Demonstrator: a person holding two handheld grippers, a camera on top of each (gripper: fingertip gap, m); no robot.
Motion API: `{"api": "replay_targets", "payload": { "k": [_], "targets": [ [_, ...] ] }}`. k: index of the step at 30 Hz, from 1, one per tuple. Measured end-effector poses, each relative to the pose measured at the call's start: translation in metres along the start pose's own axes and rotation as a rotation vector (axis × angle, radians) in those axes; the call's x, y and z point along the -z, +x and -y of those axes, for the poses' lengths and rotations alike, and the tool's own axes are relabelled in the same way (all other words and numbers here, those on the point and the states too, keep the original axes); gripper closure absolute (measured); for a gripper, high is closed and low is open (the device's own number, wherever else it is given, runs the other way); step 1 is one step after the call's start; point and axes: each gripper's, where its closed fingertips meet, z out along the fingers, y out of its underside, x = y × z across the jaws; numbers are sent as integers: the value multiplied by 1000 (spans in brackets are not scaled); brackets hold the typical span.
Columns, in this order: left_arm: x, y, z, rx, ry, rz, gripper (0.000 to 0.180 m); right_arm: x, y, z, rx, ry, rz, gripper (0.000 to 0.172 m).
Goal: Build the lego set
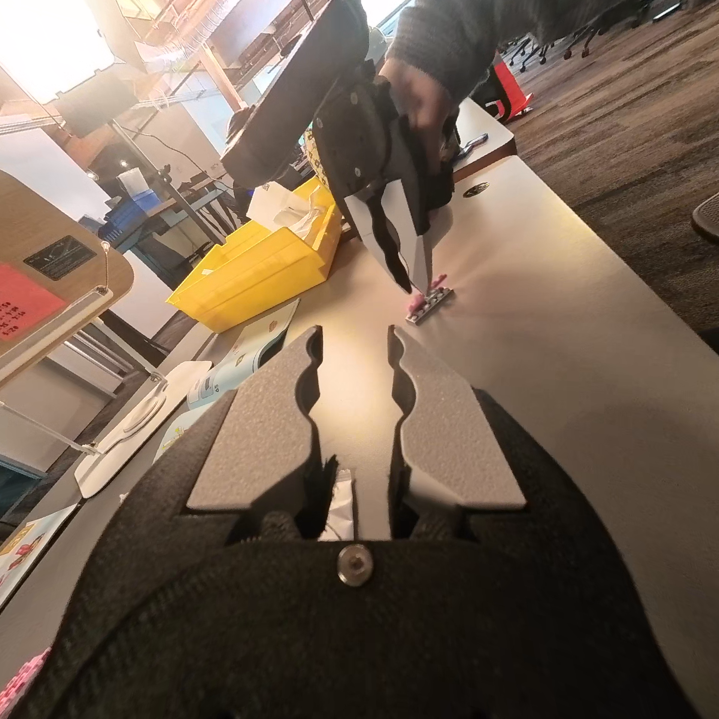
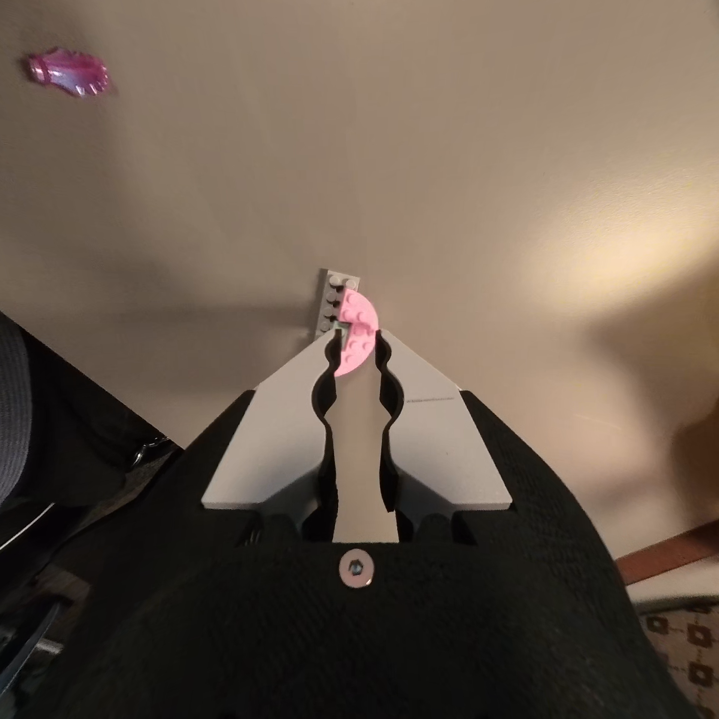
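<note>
My right gripper [image 2: 355,332] is shut on a pink half-round studded plate [image 2: 360,323]. Its left fingertip sits in the plate's notch and its right fingertip presses on the curved edge. The pink plate lies over the right stud row of a grey studded plate [image 2: 328,299] on the beige table [image 2: 467,175]. In the left wrist view the right gripper [image 1: 417,288] points down at the grey plate [image 1: 430,305], with the pink plate [image 1: 417,300] showing beside it. My left gripper [image 1: 355,330] is open and empty, low over the table, short of the grey plate.
A translucent pink piece [image 2: 70,74] lies apart on the table. A yellow bin [image 1: 253,272] holding white paper stands at the back left, with a booklet [image 1: 241,358] in front of it. A person's hand and grey sleeve [image 1: 428,78] hold the right gripper. The table's edge runs along the right, with carpet beyond. Across from one pair of fingers to the other is roughly 15 cm. The translucent pink piece [image 2: 70,74] lies some 7 cm from my left tips, 15 cm from my right tips.
</note>
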Motion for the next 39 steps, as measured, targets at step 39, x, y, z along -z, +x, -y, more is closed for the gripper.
{"api": "replay_targets", "payload": {
  "k": [39],
  "targets": [
    [0,1,-2,-13,-6,0,151,-5,-11,-3,-138,123,-97,139]
  ]
}}
